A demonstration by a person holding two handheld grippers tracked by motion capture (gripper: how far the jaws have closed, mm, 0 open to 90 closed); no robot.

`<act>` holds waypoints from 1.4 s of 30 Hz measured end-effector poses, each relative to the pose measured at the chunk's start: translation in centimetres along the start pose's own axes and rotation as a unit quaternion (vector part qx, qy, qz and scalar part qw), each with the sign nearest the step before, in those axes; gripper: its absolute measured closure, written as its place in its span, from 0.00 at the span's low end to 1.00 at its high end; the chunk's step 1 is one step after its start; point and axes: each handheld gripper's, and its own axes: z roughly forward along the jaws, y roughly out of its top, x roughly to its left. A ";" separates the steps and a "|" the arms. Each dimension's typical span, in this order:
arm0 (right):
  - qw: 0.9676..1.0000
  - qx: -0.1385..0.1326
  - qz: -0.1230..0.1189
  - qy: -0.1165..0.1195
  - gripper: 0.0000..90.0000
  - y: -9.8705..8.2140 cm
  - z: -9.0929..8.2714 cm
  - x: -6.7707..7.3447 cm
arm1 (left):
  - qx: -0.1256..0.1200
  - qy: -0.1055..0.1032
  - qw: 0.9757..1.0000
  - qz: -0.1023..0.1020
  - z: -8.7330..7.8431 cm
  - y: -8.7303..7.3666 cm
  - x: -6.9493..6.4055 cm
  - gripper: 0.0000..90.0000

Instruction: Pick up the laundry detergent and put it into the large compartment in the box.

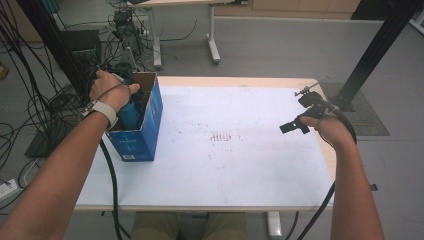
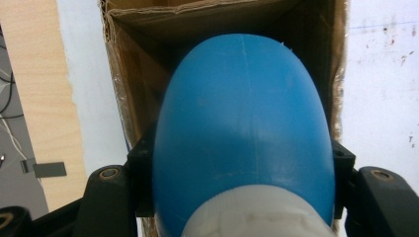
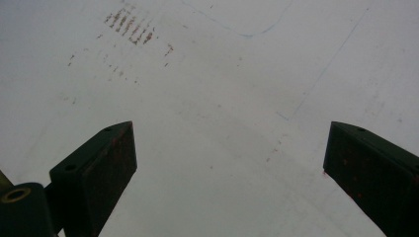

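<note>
Lowering advised slow and plumb | blue bottle [image 2: 242,133] is clamped in left gripper [image 2: 242,197], inside cardboard box [image 1: 150,125] at counter [image 1: 240,165] left; walls to be cleared | right gripper [image 3: 227,168] is held apart, empty

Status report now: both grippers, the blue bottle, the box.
Left gripper shut on blue bottle, nose inside open cardboard box. Right gripper open, empty, over bare white mat. Nothing in the way.
</note>
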 end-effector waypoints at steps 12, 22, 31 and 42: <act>1.000 0.001 0.005 0.001 0.06 -0.5 0.2 -0.2 | -0.002 0.003 1.000 0.007 1.3 -0.1 -0.1 0.43; 1.000 0.002 0.008 0.002 0.06 -0.7 0.4 -0.2 | 0.007 0.003 1.000 0.017 2.4 0.0 -0.4 0.43; 1.000 0.003 0.011 0.003 0.06 -1.0 0.5 -0.3 | 0.010 0.007 1.000 0.018 3.2 0.1 -0.6 0.43; 1.000 0.004 0.013 0.004 0.06 -1.1 0.7 -0.4 | 0.011 0.004 1.000 0.018 3.5 0.1 -0.4 0.43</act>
